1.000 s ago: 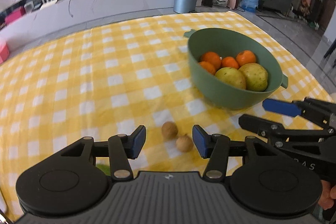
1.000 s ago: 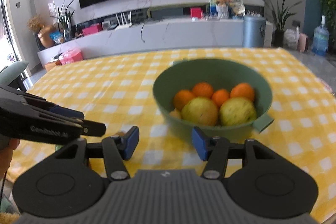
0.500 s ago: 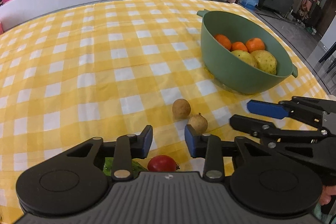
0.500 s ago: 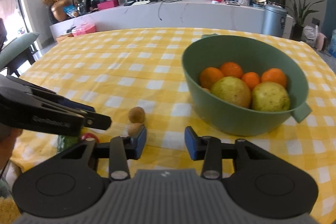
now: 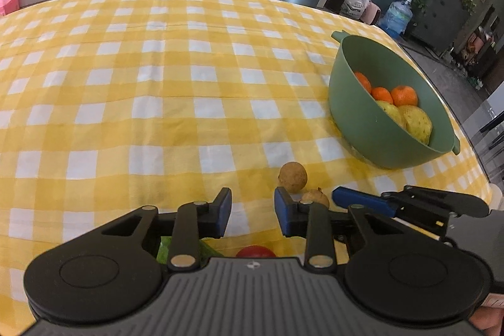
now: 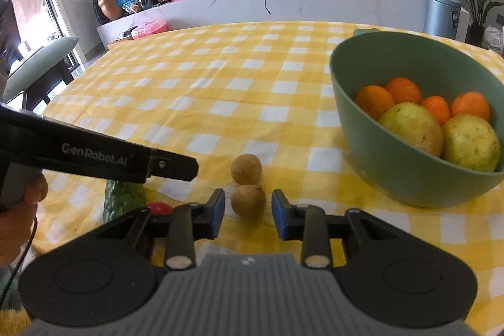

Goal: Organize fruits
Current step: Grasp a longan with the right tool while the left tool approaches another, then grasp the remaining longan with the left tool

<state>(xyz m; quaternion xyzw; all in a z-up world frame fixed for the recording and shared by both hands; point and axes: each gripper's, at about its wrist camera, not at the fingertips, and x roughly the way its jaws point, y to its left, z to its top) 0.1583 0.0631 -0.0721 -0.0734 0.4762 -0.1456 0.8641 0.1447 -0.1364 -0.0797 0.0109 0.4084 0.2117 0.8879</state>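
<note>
Two small brown round fruits lie on the yellow checked cloth: the far one [image 6: 246,168] [image 5: 293,177] and the near one [image 6: 248,200] [image 5: 316,198]. My right gripper [image 6: 248,211] is open, its blue pads on either side of the near fruit, not touching it. My left gripper [image 5: 253,211] is open and empty, just left of both fruits. A green bowl [image 6: 393,169] [image 5: 371,134] at the right holds several oranges [image 6: 375,101] and two yellow-green fruits [image 6: 411,128]. A red tomato [image 6: 159,207] [image 5: 255,251] and a green vegetable [image 6: 121,200] [image 5: 165,247] lie at the near edge.
The table's near edge runs close under both grippers. A green-cushioned chair [image 6: 37,65] stands at the left. Beyond the table are a white counter [image 6: 283,2], a grey bin [image 6: 441,11] and plants.
Both grippers have dropped lower and come nearer the cloth. The right one has shifted left and now straddles the near brown fruit. Both narrowed, then stayed open.
</note>
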